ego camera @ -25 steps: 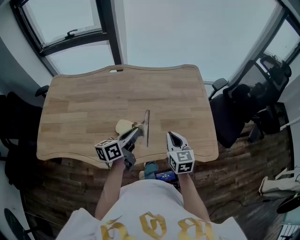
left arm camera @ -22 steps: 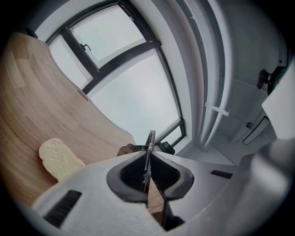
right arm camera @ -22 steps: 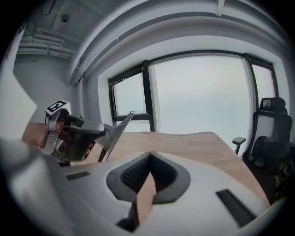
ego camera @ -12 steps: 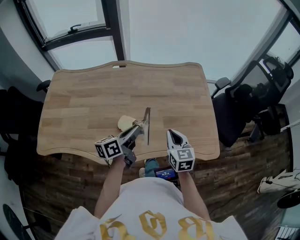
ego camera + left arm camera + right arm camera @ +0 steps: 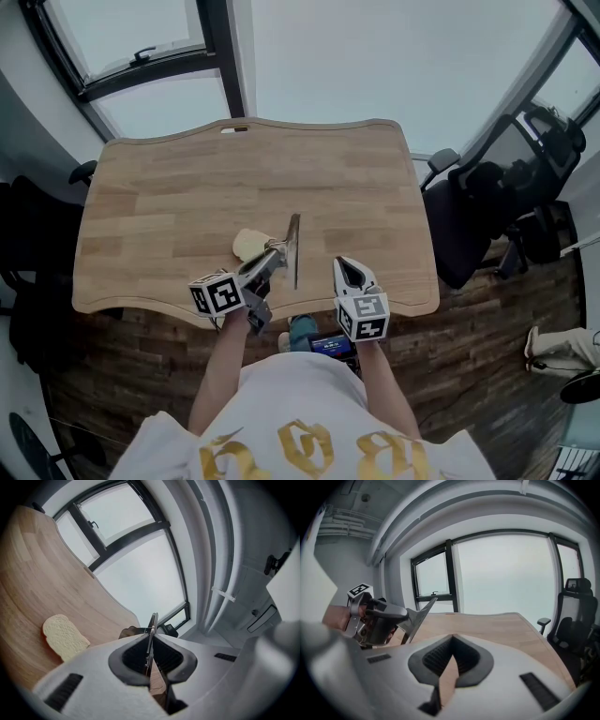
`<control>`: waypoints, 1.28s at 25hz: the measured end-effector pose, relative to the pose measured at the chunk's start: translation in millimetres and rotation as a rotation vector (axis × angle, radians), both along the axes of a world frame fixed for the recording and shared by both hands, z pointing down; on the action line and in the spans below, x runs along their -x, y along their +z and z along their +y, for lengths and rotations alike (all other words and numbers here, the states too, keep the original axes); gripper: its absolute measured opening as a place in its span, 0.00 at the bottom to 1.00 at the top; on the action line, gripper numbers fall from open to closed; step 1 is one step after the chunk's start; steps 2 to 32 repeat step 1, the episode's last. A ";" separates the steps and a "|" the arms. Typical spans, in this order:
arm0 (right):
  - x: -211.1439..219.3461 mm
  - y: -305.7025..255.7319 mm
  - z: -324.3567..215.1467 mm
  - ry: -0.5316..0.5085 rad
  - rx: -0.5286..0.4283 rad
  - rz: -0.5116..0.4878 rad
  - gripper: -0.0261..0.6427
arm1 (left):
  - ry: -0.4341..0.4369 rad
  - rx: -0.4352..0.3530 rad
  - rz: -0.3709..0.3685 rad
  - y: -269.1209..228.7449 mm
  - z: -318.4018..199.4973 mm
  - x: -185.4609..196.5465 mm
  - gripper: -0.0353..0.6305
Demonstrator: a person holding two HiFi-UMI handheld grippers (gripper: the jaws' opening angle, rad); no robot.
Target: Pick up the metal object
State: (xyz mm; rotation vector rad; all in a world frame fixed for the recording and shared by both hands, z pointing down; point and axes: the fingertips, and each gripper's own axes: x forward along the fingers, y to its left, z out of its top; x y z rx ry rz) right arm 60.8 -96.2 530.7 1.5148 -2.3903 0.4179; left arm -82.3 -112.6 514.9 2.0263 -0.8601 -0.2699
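Currently clamping left gripper (image 5: 273, 255) on thin metal object (image 5: 295, 246), edge-up over table (image 5: 169, 197), bread (image 5: 247, 246) just at its 9 o'clock. Holding right gripper (image 5: 348, 273) at 3 o'clock, jaws together, empty. Probably needing firm squeeze, rising straight, avoiding twist.

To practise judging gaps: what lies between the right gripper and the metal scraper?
Only bare table separates scraper and right gripper, per the head view.

Slice of bread (image 5: 247, 246) lying on wooden table (image 5: 169, 206), black office chair (image 5: 473, 230) beside it, large windows (image 5: 141, 37) beyond
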 end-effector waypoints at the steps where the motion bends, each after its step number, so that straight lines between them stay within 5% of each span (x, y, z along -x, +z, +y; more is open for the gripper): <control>1: -0.2 0.7 -0.6 0.001 0.001 0.000 0.06 | 0.001 0.005 -0.002 1.9 -0.1 0.0 0.12; 32: -0.2 0.7 -0.6 0.001 0.001 0.000 0.06 | 0.001 0.005 -0.002 1.9 -0.1 0.0 0.12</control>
